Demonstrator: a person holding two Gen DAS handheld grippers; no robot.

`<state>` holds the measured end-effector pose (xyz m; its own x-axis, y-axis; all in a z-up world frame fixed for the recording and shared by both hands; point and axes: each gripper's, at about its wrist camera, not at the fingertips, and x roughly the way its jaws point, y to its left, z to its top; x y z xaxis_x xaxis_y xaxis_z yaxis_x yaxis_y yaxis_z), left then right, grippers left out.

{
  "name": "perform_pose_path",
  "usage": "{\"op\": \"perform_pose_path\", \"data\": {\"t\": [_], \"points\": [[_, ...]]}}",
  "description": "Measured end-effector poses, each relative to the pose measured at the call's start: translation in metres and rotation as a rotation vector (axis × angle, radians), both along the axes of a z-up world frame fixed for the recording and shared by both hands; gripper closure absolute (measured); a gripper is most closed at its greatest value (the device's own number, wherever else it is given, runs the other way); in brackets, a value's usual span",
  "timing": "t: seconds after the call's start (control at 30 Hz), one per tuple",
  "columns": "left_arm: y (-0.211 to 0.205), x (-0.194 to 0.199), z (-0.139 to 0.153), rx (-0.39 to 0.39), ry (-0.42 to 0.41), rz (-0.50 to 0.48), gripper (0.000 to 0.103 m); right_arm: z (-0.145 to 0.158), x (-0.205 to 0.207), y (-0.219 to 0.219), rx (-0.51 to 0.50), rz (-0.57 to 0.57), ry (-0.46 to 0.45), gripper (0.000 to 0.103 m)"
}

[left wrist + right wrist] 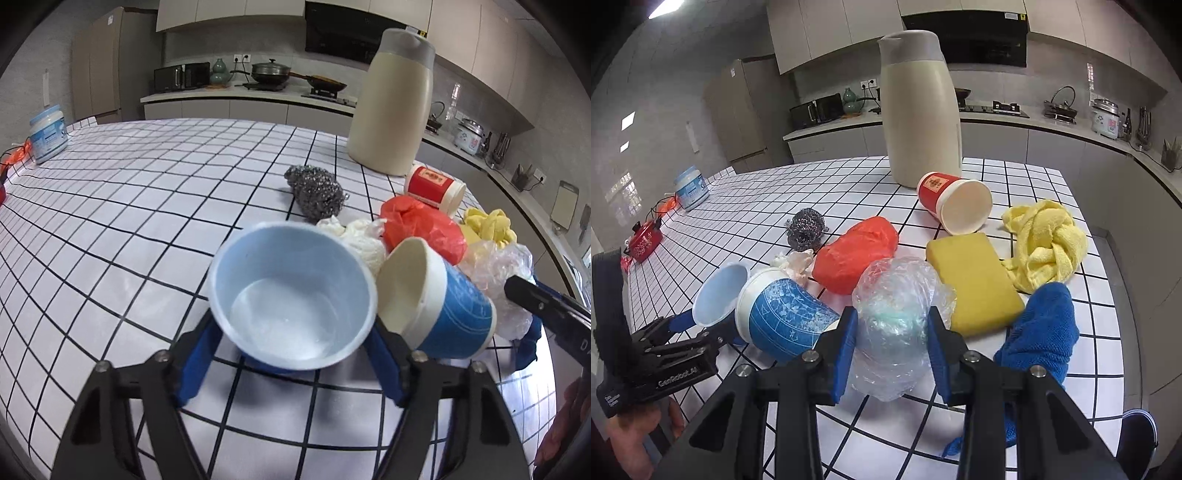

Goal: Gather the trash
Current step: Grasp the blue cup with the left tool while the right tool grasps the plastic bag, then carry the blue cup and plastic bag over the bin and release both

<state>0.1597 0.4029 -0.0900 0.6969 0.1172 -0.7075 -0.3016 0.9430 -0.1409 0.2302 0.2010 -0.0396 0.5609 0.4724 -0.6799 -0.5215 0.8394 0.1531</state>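
My left gripper (293, 354) is shut on a light blue plastic cup (291, 299), its mouth facing the camera; the cup also shows in the right wrist view (718, 295). A blue-and-white paper cup (436, 306) lies on its side just right of it. My right gripper (892, 350) is shut on a crumpled clear plastic bag (897, 317). A red plastic bag (855, 254), a white crumpled tissue (794, 262) and a red paper cup (955, 203) on its side lie beyond.
A tall beige jug (919, 110) stands at the back of the checked table (738, 206). A steel scourer (805, 229), a yellow sponge (975, 280), a yellow cloth (1045, 243) and a blue cloth (1041, 332) lie around. A white tub (48, 133) stands far left.
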Motion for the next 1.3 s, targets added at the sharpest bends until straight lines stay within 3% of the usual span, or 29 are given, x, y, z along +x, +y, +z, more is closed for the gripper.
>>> {"op": "perform_pose_path", "data": {"t": [0.6, 1.13, 1.3], "points": [[-0.011, -0.051, 0.030, 0.053, -0.051, 0.046, 0.029, 0.016, -0.014, -0.025, 0.048, 0.009, -0.015, 0.066], [-0.085, -0.077, 0.061, 0.076, -0.096, -0.026, 0.029, 0.052, -0.051, -0.093, 0.083, 0.003, -0.051, 0.067], [-0.104, -0.076, 0.048, 0.072, -0.072, -0.040, 0.030, 0.052, -0.063, -0.117, 0.078, 0.005, -0.037, 0.067]]}}
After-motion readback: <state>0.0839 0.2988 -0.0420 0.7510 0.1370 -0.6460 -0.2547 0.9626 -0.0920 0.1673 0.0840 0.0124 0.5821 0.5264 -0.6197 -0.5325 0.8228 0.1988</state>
